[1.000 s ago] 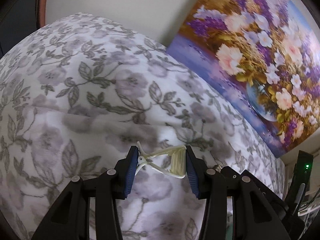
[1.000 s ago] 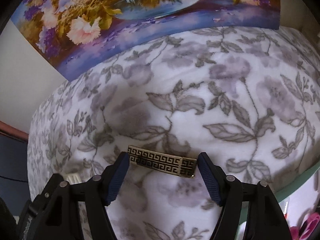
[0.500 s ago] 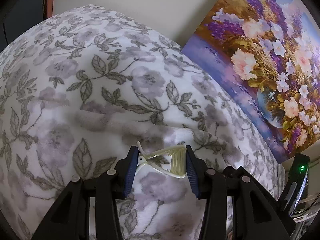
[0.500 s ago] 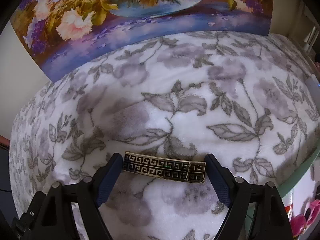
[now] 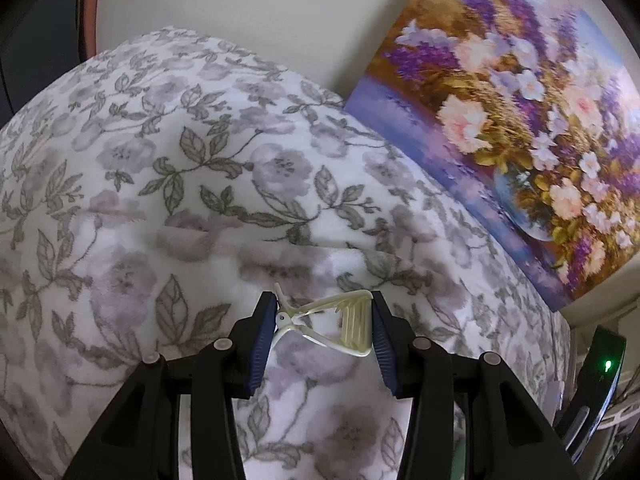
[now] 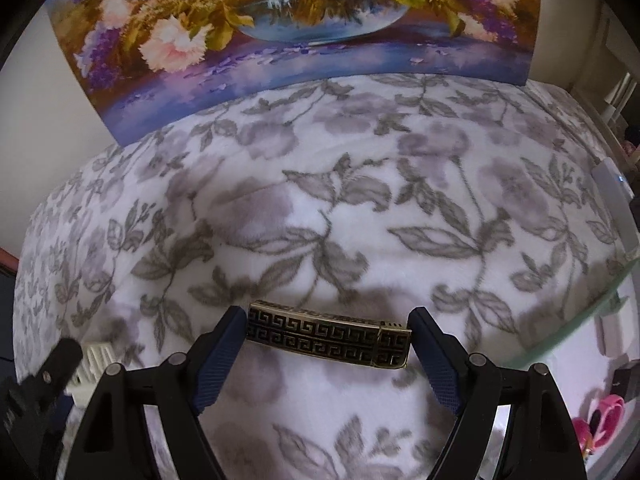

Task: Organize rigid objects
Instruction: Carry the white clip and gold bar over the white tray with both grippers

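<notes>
The left gripper [image 5: 324,330] is clamped on a cream clip [image 5: 332,324] above the floral blanket [image 5: 200,184]. The right gripper [image 6: 328,340] stands apart, a gold-and-black barrette [image 6: 328,334] lying between its pads on the blanket, a small gap showing at each end.

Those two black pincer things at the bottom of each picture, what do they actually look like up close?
Each tool, left and right, is a pair of matte black plastic fingers shaped like open triangular frames, joined by round silver rivets. The inner fingertips carry dark blue ribbed rubber pads. No cables, sleeves or printed markings show.
</notes>
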Tool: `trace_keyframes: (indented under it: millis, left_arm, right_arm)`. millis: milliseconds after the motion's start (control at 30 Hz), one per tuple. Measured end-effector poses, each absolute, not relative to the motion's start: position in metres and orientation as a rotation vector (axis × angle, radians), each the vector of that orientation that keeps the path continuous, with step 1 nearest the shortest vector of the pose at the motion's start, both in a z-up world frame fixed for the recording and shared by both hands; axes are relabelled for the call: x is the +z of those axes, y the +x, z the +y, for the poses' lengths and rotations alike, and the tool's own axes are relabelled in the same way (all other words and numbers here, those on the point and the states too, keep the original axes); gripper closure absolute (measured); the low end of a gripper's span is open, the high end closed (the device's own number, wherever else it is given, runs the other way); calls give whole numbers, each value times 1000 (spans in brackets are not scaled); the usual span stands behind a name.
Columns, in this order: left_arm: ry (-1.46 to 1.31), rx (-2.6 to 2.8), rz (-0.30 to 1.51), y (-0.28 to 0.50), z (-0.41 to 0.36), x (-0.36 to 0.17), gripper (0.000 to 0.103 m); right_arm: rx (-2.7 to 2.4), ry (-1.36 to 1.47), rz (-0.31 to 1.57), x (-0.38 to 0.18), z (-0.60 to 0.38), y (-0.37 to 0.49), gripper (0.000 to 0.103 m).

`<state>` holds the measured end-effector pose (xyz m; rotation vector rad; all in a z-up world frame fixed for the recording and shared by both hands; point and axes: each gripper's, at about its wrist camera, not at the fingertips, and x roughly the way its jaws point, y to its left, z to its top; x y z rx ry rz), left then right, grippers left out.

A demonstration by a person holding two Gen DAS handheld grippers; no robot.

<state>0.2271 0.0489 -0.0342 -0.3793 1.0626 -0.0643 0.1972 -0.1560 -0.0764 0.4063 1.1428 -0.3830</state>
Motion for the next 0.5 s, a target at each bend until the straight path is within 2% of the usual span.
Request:
trace_keyframes:
  millis: [500]
  left_arm:
    - [-305, -119, 981, 151, 26, 40, 55]
  right_arm:
    - [-386, 416, 1100, -29, -176, 105, 18]
